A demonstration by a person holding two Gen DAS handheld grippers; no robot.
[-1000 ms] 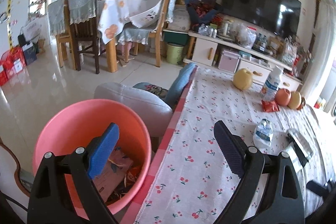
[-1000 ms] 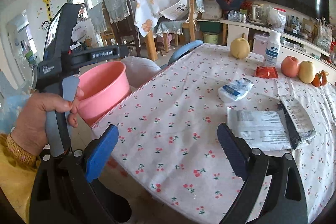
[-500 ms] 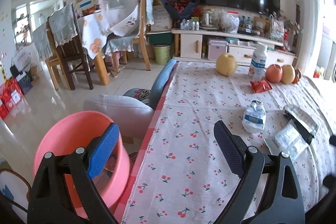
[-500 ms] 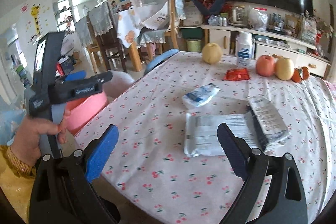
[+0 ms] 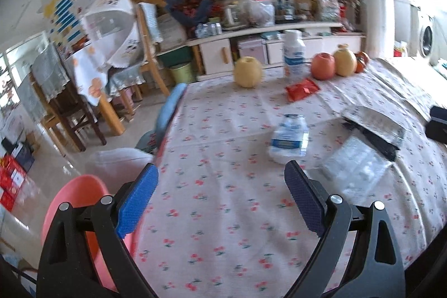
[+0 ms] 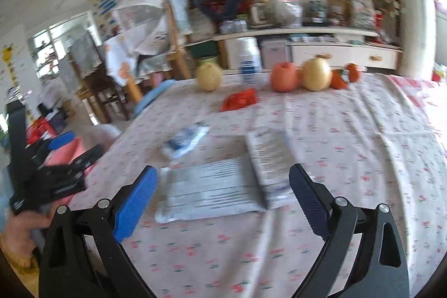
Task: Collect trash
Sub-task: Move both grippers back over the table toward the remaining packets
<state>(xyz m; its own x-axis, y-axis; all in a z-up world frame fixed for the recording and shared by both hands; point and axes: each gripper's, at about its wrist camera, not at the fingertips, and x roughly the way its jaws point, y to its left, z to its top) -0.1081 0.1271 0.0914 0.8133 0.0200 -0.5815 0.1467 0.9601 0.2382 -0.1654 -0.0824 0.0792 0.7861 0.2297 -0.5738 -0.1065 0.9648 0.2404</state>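
Observation:
On the cherry-print tablecloth point(image 5: 223, 214) lie a crushed water bottle point(image 5: 289, 138) point(image 6: 185, 140), a clear plastic wrapper point(image 5: 354, 166), a folded grey mailer bag point(image 6: 209, 189) with a printed packet point(image 6: 269, 155) on it, and a red snack wrapper point(image 5: 301, 88) point(image 6: 240, 99). My left gripper point(image 5: 220, 200) is open and empty, over the near table edge short of the bottle. My right gripper point(image 6: 223, 203) is open and empty, just before the mailer bag. The pink bucket point(image 5: 72, 214) stands on the floor at lower left.
At the table's far edge stand a white bottle point(image 5: 293, 57), a yellow pear point(image 5: 248, 71), an apple point(image 5: 322, 66) and other fruit. A grey cushioned stool point(image 5: 117, 164) and a blue chair back point(image 5: 170, 108) flank the table's left side. The left gripper and a hand point(image 6: 19, 225) show at the right view's left edge.
Both grippers have swung right, from the bucket side towards the table, and rolled. The bucket slid to the left view's corner; the bottle and bags came nearer the centre. Jaws stayed open.

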